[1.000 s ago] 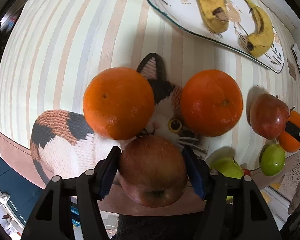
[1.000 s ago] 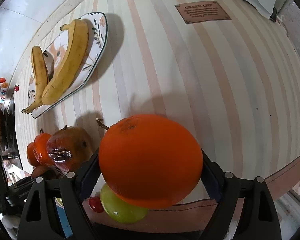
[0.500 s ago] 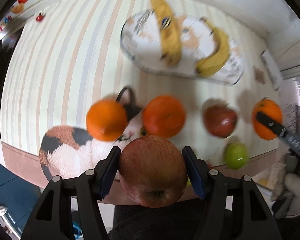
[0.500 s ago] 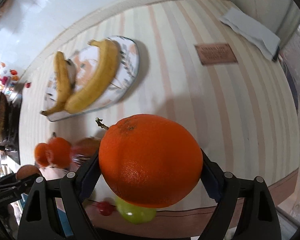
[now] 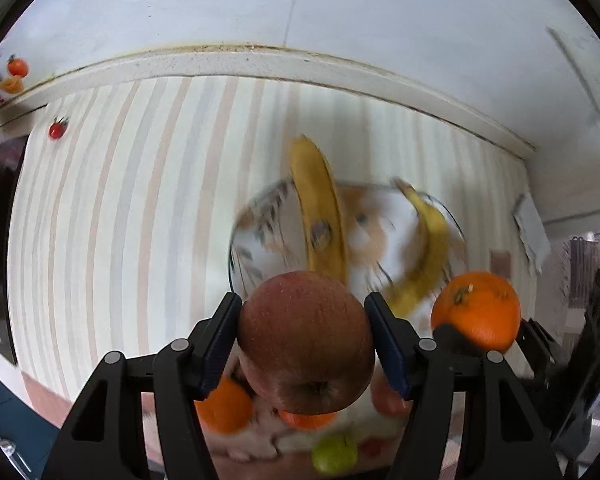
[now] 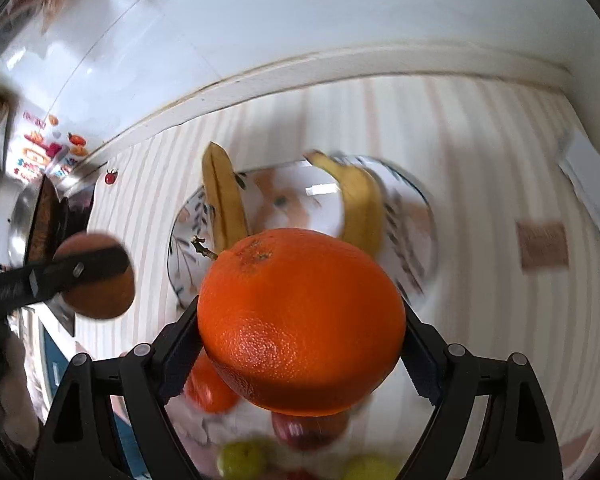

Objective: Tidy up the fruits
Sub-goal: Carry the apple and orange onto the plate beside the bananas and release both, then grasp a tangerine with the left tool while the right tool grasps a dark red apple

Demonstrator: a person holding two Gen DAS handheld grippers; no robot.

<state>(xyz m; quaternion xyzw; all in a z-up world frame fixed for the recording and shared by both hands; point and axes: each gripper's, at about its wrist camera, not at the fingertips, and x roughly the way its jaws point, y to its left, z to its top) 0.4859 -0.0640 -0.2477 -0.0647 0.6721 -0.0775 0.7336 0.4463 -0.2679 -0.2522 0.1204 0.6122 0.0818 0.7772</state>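
My left gripper (image 5: 305,336) is shut on a red apple (image 5: 305,342), held above the striped cloth. My right gripper (image 6: 300,340) is shut on a large orange (image 6: 300,334); the same orange (image 5: 476,310) shows at the right of the left wrist view. A patterned plate (image 5: 260,224) with two bananas (image 5: 320,216) lies beyond both held fruits, near the wall. The plate (image 6: 412,204) and its bananas (image 6: 224,200) also show in the right wrist view, where the held apple (image 6: 96,280) hangs at the left. Below lie oranges (image 5: 224,406), a red apple (image 6: 308,428) and green apples (image 5: 334,458).
The striped cloth (image 5: 120,220) covers the counter up to a white wall edge (image 5: 260,60). A small red tomato-like piece (image 5: 57,130) sits at the far left. A brown label patch (image 6: 542,244) and a white folded cloth (image 6: 588,188) lie at the right.
Both grippers have risen and moved toward the plate with their fruits still held. The loose fruits on the cat mat have dropped to the bottom of both views.
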